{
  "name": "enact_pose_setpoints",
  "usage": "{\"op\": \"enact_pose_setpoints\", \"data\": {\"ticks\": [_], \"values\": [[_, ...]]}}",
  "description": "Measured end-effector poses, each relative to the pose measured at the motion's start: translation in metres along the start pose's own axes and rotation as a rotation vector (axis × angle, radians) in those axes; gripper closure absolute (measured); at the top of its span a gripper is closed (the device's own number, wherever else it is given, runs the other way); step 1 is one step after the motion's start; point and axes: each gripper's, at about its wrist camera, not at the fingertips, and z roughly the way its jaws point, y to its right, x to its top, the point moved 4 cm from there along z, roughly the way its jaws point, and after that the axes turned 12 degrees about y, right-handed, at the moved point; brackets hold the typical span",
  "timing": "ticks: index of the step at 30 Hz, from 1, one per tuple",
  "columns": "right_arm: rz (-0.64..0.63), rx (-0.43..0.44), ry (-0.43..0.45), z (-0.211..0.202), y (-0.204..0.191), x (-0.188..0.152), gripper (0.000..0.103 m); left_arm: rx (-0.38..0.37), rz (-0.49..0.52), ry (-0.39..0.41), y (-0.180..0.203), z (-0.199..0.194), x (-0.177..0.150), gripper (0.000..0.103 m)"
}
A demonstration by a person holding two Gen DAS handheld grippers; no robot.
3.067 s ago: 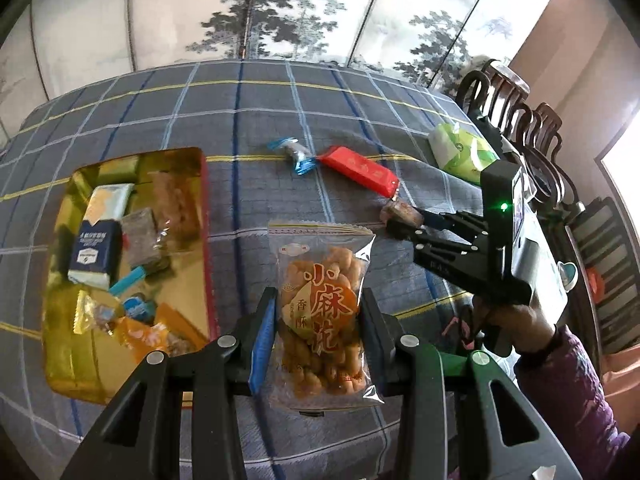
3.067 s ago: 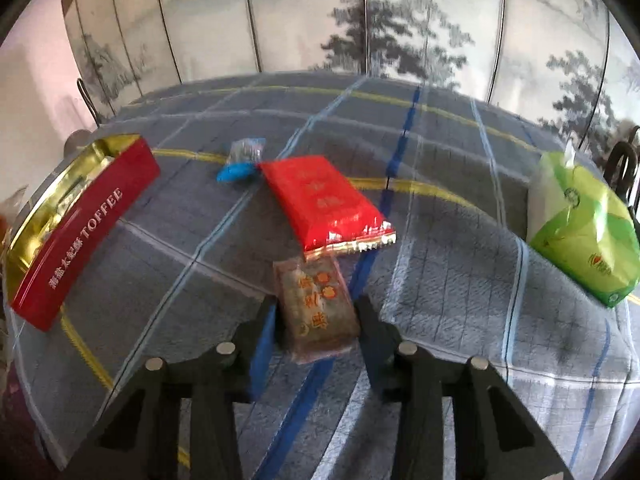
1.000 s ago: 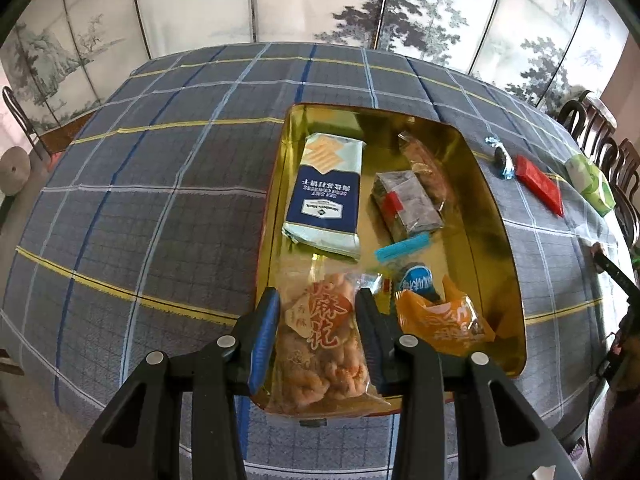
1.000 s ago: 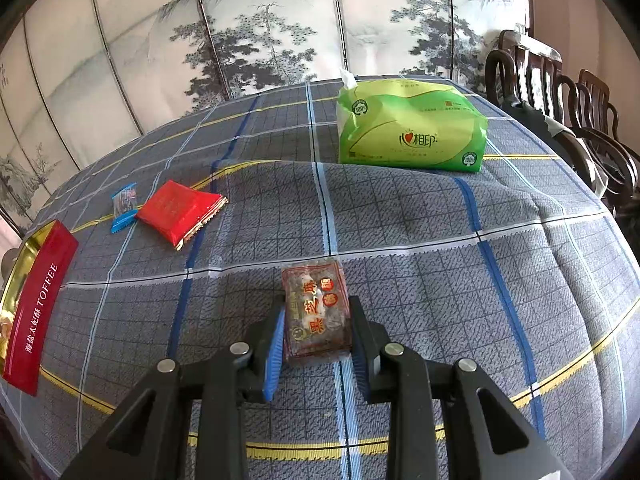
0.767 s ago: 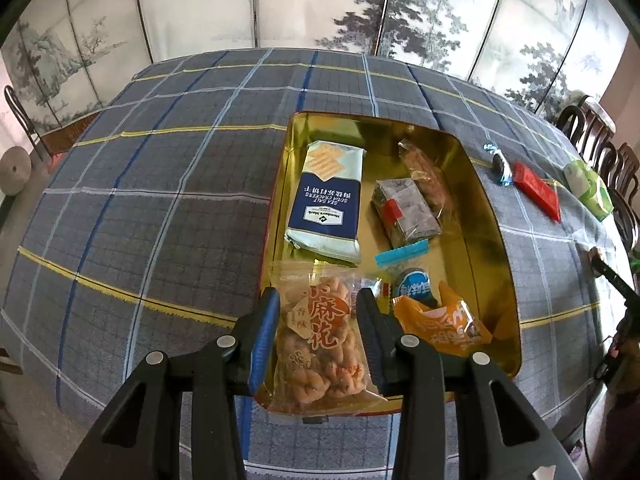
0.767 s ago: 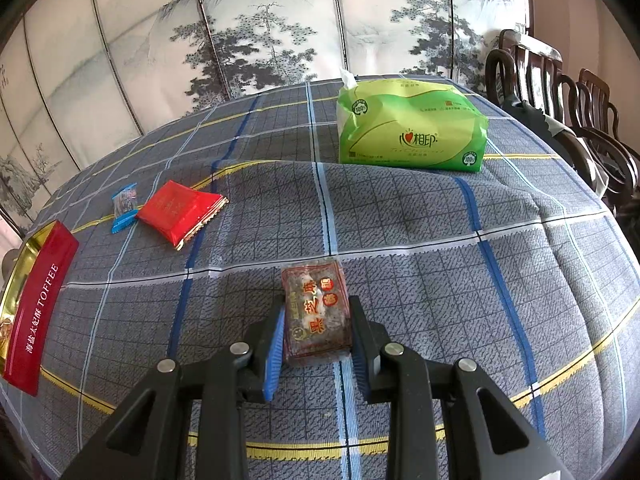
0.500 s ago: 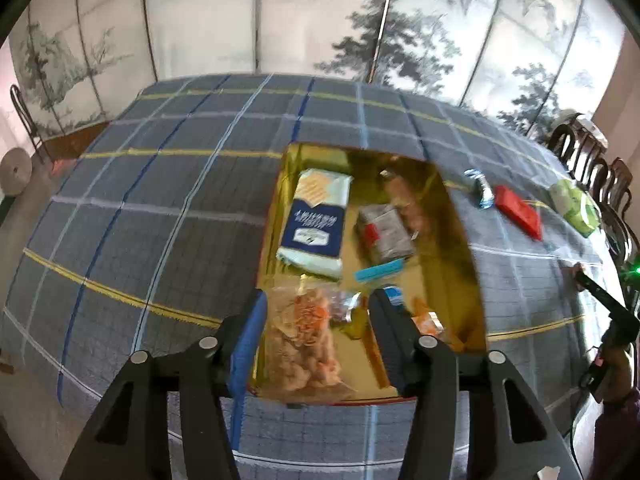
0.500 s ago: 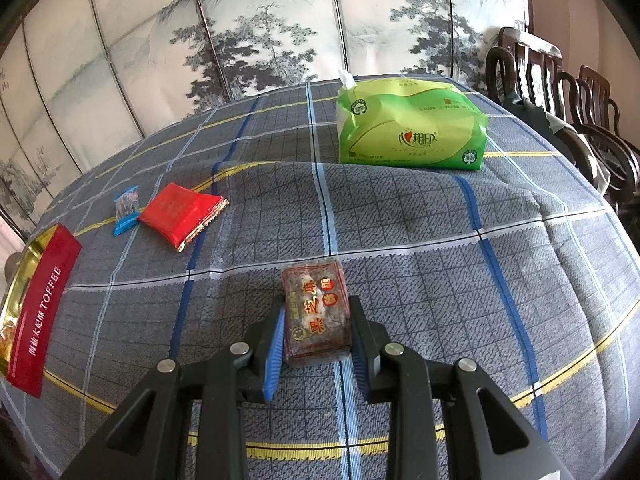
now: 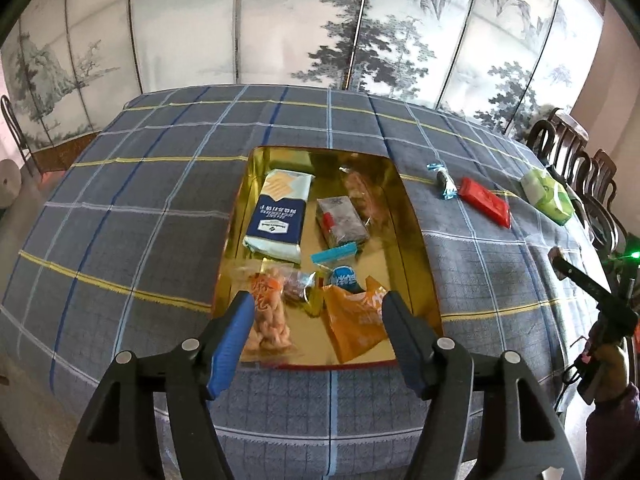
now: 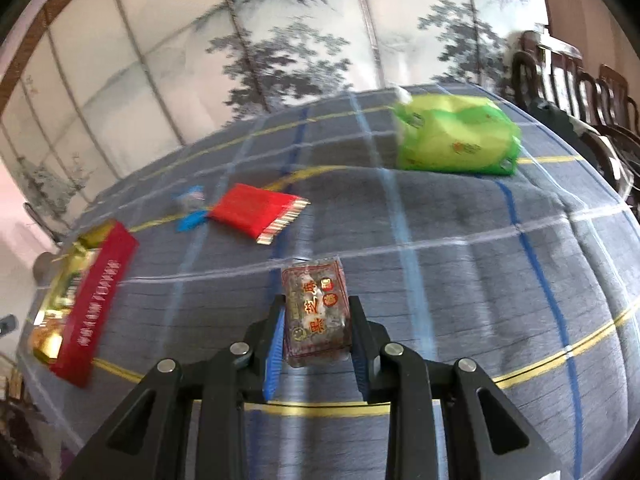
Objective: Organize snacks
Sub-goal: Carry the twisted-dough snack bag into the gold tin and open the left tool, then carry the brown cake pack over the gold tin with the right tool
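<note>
Painted folding screens with ink trees back a round surface (image 9: 160,184) under a grey plaid cloth with blue and yellow lines. We see a gold-lined rectangular tin with red outer walls (image 9: 234,236) lying open on it. Inside the tin: a clear bag of orange fried twists (image 9: 269,314) at the near left corner, an orange foil pouch (image 9: 358,322) near right, a navy-and-pale cracker pack (image 9: 278,216) upper left, a grey clear-wrapped bar (image 9: 342,222) in the middle, a small blue stick (image 9: 334,256) below it, a round blue-labelled sweet (image 9: 342,280), and a pinkish clear packet (image 9: 360,192) at the far right wall.

Our left tool (image 9: 318,334) hovers over the tin's near edge; its jaws have just been opening and now stand apart, touching nothing, with the twist bag lying free in the tin.

Our right tool (image 10: 316,332) is clamped on a brown clear-wrapped cake with red characters (image 10: 316,312), held above the cloth, well apart from the tin.

On the cloth outside the tin: a red flat foil packet (image 10: 256,210), a blue-ended wrapped candy (image 10: 190,208) just beside it, and a green tissue pack (image 10: 456,140) farther right.
</note>
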Motion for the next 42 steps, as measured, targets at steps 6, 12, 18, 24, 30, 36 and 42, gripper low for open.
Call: {"op": "enact_pose_setpoints", "data": {"ticks": [6, 12, 18, 24, 30, 36, 42], "values": [[-0.060, 0.156, 0.025, -0.013, -0.075, 0.016, 0.074, 0.020, -0.029, 0.008, -0.013, -0.007, -0.004, 0.036], [-0.138, 0.323, -0.001, -0.014, -0.163, 0.019, 0.074, 0.038, -0.032, 0.019, -0.021, -0.013, -0.008, 0.035], [-0.152, 0.446, -0.079, 0.007, -0.231, 0.007, 0.074, 0.037, -0.028, 0.014, -0.027, -0.015, -0.013, 0.029], [-0.175, 0.504, -0.159, 0.033, -0.284, -0.007, 0.074, 0.071, -0.018, 0.009, -0.035, -0.015, -0.016, 0.023], [-0.185, 0.518, -0.235, 0.061, -0.317, -0.020, 0.074, 0.097, -0.028, 0.011, -0.047, -0.013, -0.018, 0.023], [-0.207, 0.512, -0.273, 0.080, -0.337, -0.028, 0.074, 0.114, -0.045, 0.002, -0.060, -0.008, -0.019, 0.018], [-0.222, 0.490, -0.305, 0.097, -0.346, -0.036, 0.074, 0.152, -0.018, 0.006, -0.066, -0.005, -0.022, 0.016]]}}
